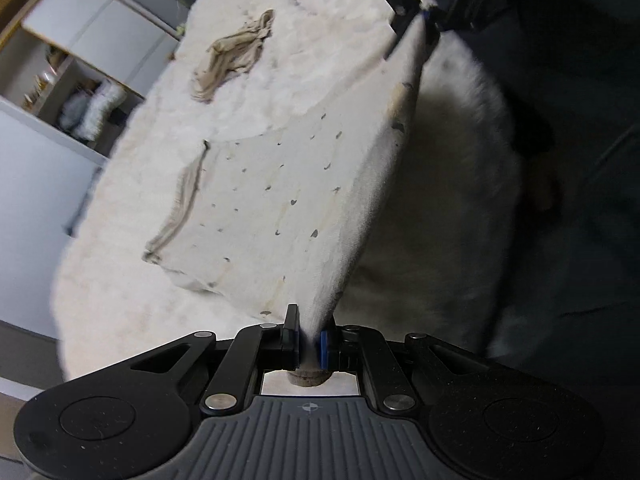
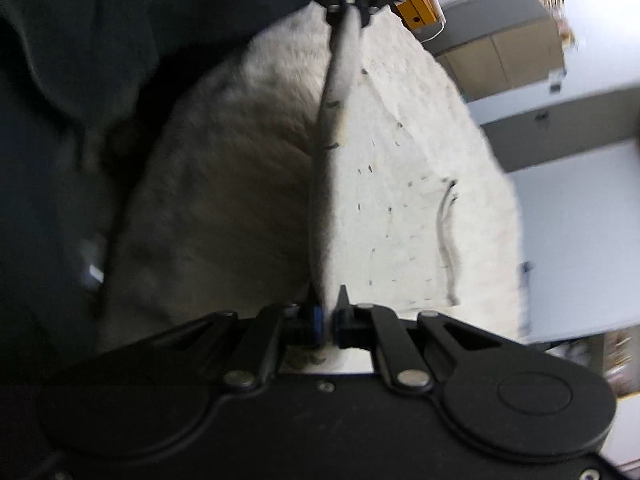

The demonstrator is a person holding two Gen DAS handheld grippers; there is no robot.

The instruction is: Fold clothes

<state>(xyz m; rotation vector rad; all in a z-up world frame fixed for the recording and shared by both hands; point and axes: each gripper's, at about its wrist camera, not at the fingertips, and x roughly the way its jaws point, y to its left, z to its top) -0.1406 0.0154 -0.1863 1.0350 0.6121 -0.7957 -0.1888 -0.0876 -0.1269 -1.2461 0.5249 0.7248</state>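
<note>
We see L gripper (image 1: 309,344) & R gripper (image 2: 327,326) each pinching a corner of a cream dotted garment (image 1: 280,200), edge stretched taut between them above the white fluffy blanket (image 1: 120,288).

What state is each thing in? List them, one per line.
left gripper: shut on the white dotted garment's edge
right gripper: shut on the same edge
white dotted garment: edge lifted and stretched between both grippers, far part lying on the fluffy cover
beige garment: crumpled, lying loose
fluffy cover: spread flat

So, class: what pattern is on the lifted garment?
Cream garment with small dark specks; left wrist view.
</note>
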